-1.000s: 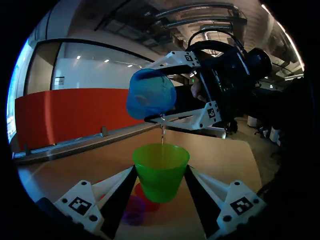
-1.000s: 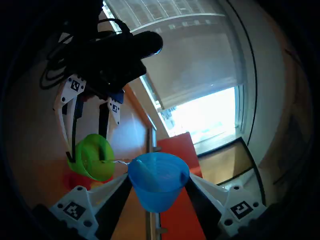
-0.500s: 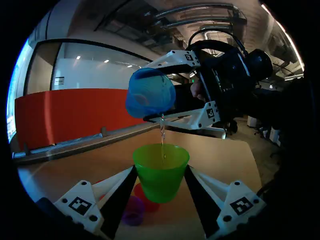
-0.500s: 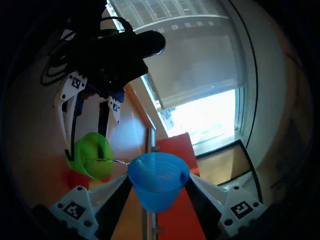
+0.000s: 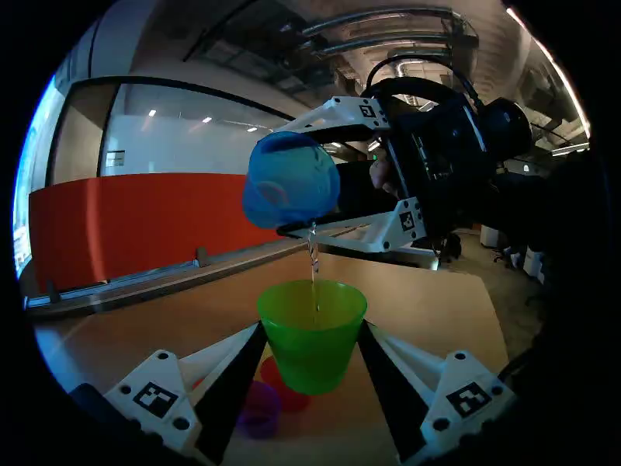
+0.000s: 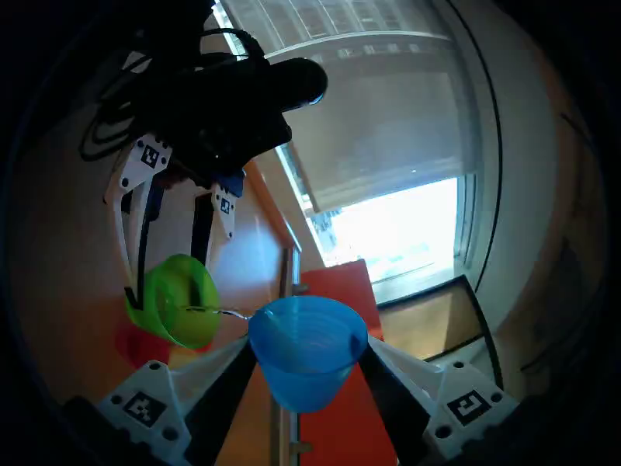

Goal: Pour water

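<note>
Wooden table [image 5: 435, 295] lies below. My left gripper [image 5: 312, 330] is clamped on the upright green cup [image 5: 310, 357]; my right gripper [image 6: 307, 349] squeezes the tilted blue cup [image 6: 307, 365] just above it. The thin stream [image 5: 313, 260] could miss the rim if either hand drifts, wetting the table.

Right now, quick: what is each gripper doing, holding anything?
Left gripper: closed on the green cup.
Right gripper: closed on the blue cup, tipped, water running into the green cup.
</note>
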`<state>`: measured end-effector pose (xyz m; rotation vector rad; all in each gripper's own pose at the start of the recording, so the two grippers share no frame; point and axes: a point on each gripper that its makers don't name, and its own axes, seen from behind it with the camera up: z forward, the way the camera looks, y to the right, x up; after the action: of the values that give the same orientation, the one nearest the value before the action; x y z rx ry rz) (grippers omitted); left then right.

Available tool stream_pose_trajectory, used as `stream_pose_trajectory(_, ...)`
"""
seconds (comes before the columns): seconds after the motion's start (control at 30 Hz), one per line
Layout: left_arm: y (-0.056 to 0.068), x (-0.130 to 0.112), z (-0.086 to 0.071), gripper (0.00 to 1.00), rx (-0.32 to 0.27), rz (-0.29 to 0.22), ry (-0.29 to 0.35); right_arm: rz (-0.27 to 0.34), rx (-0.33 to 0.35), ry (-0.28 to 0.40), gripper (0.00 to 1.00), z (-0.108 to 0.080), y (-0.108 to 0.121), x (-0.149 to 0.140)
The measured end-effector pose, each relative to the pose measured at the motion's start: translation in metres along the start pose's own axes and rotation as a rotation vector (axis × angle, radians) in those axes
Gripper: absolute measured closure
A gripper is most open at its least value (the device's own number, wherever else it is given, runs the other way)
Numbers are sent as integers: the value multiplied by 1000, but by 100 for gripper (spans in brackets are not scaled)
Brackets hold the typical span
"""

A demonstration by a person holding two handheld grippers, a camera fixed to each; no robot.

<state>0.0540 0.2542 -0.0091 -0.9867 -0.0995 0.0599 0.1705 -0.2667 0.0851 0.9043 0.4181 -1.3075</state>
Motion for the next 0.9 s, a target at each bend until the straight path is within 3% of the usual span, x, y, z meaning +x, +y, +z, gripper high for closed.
stream_pose_trajectory(0.9,2,2,0,17,1,8,6,-60,-6,-2,11,2,1,3)
